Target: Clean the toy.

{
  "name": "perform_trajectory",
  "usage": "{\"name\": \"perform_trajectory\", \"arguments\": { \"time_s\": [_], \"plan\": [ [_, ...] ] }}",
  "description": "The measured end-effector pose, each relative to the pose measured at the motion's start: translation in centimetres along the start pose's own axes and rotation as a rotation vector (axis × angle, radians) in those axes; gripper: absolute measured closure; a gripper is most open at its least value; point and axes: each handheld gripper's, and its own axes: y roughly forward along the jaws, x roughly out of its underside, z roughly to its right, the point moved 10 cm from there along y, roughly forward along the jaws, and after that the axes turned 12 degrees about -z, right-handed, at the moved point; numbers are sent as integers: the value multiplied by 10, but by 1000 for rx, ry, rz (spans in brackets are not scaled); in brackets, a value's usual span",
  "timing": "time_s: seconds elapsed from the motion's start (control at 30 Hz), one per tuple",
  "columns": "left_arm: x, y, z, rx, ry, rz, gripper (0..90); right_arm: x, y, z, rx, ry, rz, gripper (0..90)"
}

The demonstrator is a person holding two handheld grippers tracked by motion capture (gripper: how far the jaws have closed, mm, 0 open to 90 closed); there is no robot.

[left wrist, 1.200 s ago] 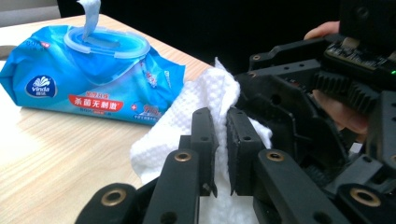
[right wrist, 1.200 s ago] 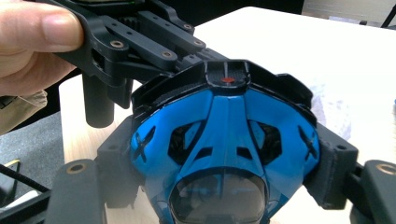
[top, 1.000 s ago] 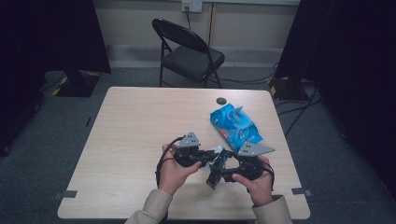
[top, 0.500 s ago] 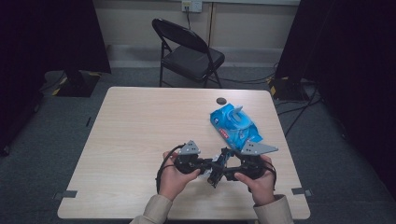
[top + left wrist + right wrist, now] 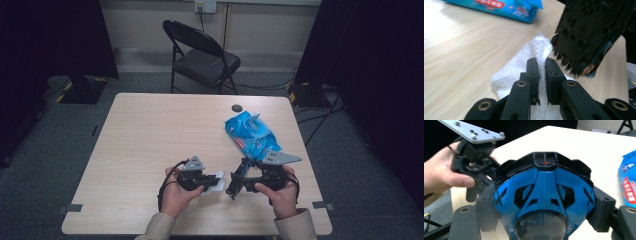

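Note:
My left gripper (image 5: 542,62) is shut on a white wet wipe (image 5: 524,65), which bunches up around its black jaws and trails onto the table. Just beyond the wipe hangs a blue and black toy car (image 5: 594,32); I cannot tell whether they touch. My right gripper (image 5: 544,213) is shut on this toy car (image 5: 544,195), its jaws pressing on the two sides. In the high view, left gripper (image 5: 212,181), wipe (image 5: 216,177), toy car (image 5: 238,180) and right gripper (image 5: 235,186) sit close together near the table's front edge.
A blue pack of wet wipes (image 5: 250,132) lies on the wooden table (image 5: 150,130) behind the right hand. A small dark disc (image 5: 236,107) rests near the far edge. A folding chair (image 5: 205,55) stands beyond the table. The table's left half is bare.
My left gripper has sunk toward the table and drawn slightly left, carrying the wipe with it. The right gripper and the toy car have stayed nearly still.

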Motion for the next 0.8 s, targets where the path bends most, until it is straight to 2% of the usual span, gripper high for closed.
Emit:
{"name": "perform_trajectory", "arguments": {
  "time_s": [0.03, 0.13, 0.33, 0.8],
  "plan": [
    [0, 0, 0, 0, 0, 0, 827, 1, -1, 2, 3, 5, 0, 259],
    [9, -12, -13, -37, -8, -1, 826, 3, -3, 5, 9, 14, -4, 259],
    [21, -31, -32, -73, -49, 21, 826, 8, -5, 9, 16, 25, -18, 259],
    [37, -49, -55, -127, -60, 23, 825, 15, 4, 16, 28, 44, -55, 259]
  ]
}}
